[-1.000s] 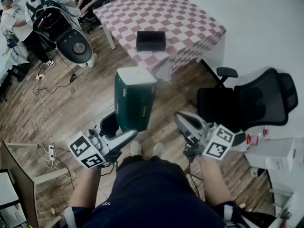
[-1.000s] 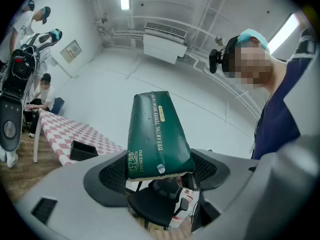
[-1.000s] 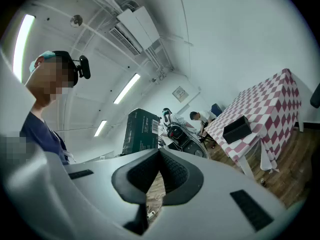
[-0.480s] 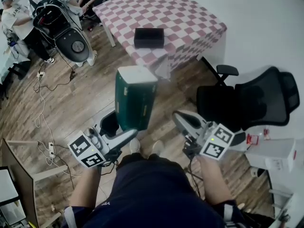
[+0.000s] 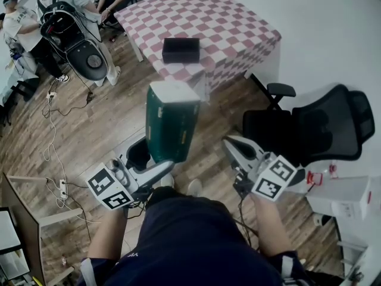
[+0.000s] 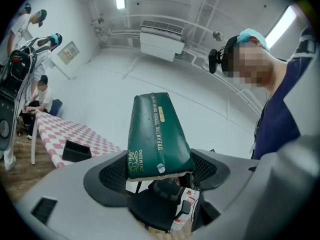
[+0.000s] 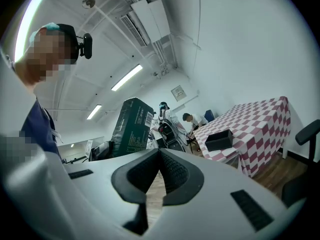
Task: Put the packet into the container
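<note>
Green foil packet [image 5: 171,127] is clamped by its lower sealed end in the left gripper [image 5: 152,162], held up in the air over the wooden floor [image 5: 89,130], well short of the table [image 5: 238,28]. Pretty clear grip tbh: the jaws are pressed on both sides of the seam. The right gripper [image 5: 237,149] is closed on nothing, its tips touching.

The black container [image 5: 181,49] is parked on the checkered cloth close to the table's near edge, not far from the near corner. Bare floor lies between packet and table. A black office chair [image 5: 309,130] is set off to the right, beside the table's right corner. Some people and a black-and-white machine [image 5: 77,40] are gathered past the table's left corner, with cables [image 5: 53,124] trailed over the floor on that side.

The packet's long axis is stood up from the jaws and leaned forward, its pale top end aimed roughly at the table's near corner.

Lettering running along the packet [image 6: 157,136] is only shown in the left gripper view, where the seam is seen pinched in the left gripper [image 6: 160,171] and the container [image 6: 76,151] sits low at the left. A label on the packet's [image 7: 131,126] side is only caught in the right gripper view, above the shut right gripper [image 7: 159,171], with the container [image 7: 219,139] at the table's [image 7: 260,119] edge.
</note>
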The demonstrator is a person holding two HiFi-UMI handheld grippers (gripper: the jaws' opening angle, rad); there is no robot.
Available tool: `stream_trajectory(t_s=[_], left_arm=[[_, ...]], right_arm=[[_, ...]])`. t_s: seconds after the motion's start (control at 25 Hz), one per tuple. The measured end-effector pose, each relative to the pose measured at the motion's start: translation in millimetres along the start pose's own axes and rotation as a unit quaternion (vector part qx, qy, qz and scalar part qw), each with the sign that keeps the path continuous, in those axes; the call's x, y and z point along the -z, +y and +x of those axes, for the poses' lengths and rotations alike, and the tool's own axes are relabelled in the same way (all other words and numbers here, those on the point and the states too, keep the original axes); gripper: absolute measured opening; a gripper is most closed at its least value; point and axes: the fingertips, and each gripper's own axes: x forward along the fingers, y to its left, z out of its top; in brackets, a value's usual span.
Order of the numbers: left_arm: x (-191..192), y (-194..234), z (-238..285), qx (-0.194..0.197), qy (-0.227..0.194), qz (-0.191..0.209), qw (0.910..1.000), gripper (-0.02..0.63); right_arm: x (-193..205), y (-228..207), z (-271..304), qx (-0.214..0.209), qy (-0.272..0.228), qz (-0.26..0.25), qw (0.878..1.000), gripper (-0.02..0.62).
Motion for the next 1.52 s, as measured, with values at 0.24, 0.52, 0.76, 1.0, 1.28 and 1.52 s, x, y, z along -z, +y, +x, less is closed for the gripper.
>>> stream_trajectory(t_s=[0.24, 0.52, 0.76, 1.0, 1.28, 1.52], left_arm=[[-13.0, 35.3, 5.3, -0.011, -0.009, -0.006, 0.9999, 0.398], [-5.8, 46.6, 21.2, -0.007, -0.018, -0.012, 0.9997, 0.398], [-12.6, 101.9, 43.7, -0.007, -0.018, -0.026, 0.9995, 0.399], [-30.7, 184.5, 63.8, -0.014, -0.006, -0.041, 0.9991, 0.397], [-58.6, 289.4, 87.8, -0.011, 0.021, -0.043, 0.9988, 0.397], [-79.7, 371.6, 112.7, 0.003, 0.047, -0.043, 0.998, 0.397]], right_arm=[[-15.5, -21.4, 24.3, 0.001, 0.003, -0.004, 1.0, 0.017], [-8.5, -41.5, 12.8, 0.015, 0.012, -0.012, 1.0, 0.017], [-16.1, -84.3, 48.6, 0.029, 0.026, -0.006, 0.999, 0.017], [-30.7, -128.5, 124.8, 0.023, 0.038, 0.011, 0.999, 0.017], [-53.2, -185.8, 210.2, 0.037, 0.043, 0.04, 0.998, 0.017], [-73.6, -231.9, 267.1, 0.065, 0.045, 0.055, 0.995, 0.017]])
